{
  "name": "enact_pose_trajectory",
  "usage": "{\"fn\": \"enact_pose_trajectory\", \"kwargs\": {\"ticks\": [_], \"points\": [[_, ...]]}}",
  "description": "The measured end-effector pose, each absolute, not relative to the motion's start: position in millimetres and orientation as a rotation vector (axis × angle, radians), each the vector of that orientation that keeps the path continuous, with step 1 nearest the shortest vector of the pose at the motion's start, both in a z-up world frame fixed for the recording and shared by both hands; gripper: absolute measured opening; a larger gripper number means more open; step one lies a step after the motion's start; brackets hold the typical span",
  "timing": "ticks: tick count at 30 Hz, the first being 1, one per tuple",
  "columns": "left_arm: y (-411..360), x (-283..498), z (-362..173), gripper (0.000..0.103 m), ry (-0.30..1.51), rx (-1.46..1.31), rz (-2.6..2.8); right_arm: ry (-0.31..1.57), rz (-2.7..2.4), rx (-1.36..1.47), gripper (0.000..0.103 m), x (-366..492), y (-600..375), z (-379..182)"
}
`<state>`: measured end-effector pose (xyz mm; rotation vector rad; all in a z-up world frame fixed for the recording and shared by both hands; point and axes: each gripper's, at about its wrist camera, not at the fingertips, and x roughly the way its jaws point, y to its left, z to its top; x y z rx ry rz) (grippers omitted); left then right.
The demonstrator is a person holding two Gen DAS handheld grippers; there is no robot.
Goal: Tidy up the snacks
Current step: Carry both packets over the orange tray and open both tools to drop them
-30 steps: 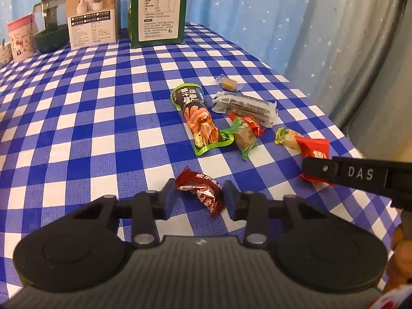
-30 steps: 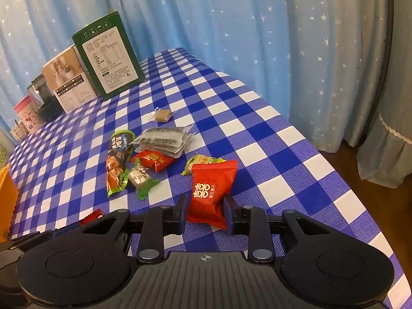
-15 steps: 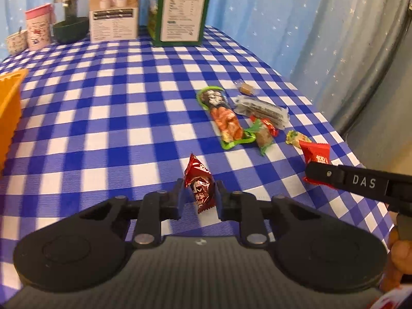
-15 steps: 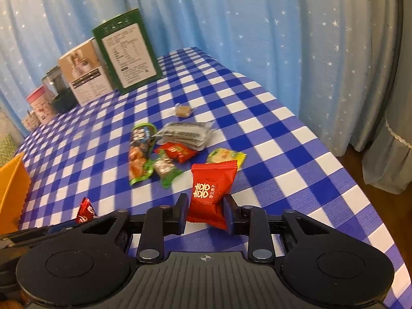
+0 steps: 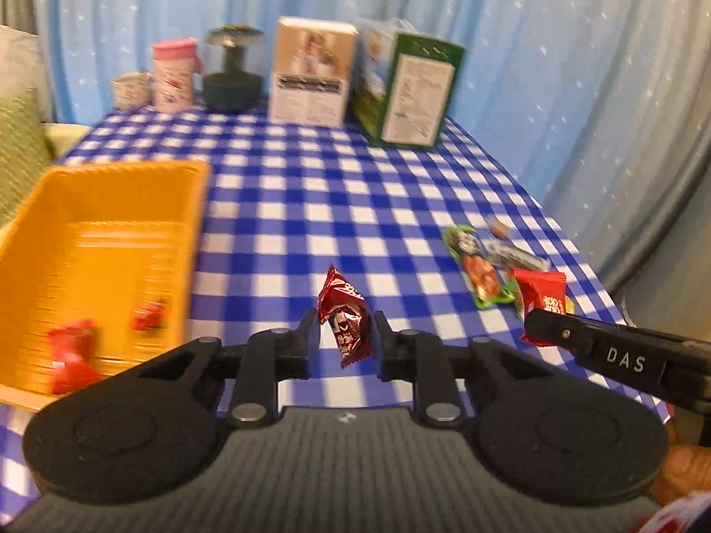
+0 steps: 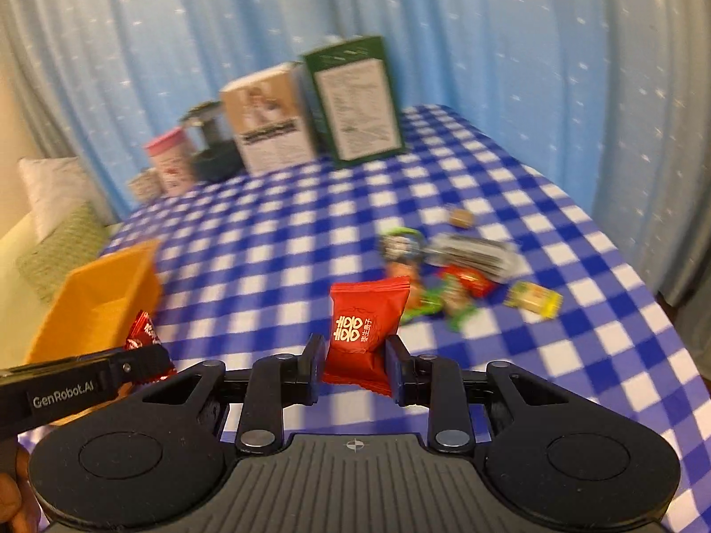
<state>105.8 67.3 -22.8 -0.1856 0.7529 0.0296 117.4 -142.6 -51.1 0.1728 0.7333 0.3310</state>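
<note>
My left gripper (image 5: 345,341) is shut on a dark red candy wrapper (image 5: 344,314) and holds it above the checked tablecloth, just right of an orange basket (image 5: 111,186) that holds two red snacks (image 5: 71,351). My right gripper (image 6: 354,362) is shut on a bright red snack packet (image 6: 364,328), held above the cloth; the packet also shows in the left wrist view (image 5: 540,297). The basket shows at the left of the right wrist view (image 6: 102,293). A pile of loose snacks (image 6: 449,266) lies on the right of the table, ahead of the right gripper.
At the table's far end stand a green box (image 5: 409,93), a white box (image 5: 311,71), a dark jar (image 5: 231,71), a pink cup (image 5: 173,71) and a small cup (image 5: 129,89). A blue curtain hangs behind. The table's right edge is near the snack pile.
Both grippers have lifted and swung left with their snacks held. The orange basket has come fully into the left wrist view, and the snack pile has shifted to the right.
</note>
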Motion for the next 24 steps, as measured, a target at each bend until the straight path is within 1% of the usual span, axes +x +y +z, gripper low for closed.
{"fn": "enact_pose_trajectory", "kwargs": {"ticks": [9,16,24], "points": [[134,63,8,0.021,0.712,-0.211,0.132,0.699,0.482,0.123,0.029,92,-69,-23],[181,39,15,0.021,0.713,-0.234,0.205,0.706,0.594,0.081,0.029,80,-14,-18],[213,27,14,0.021,0.72,-0.24,0.252,0.721,0.67,0.047,0.029,76,29,-20]]}}
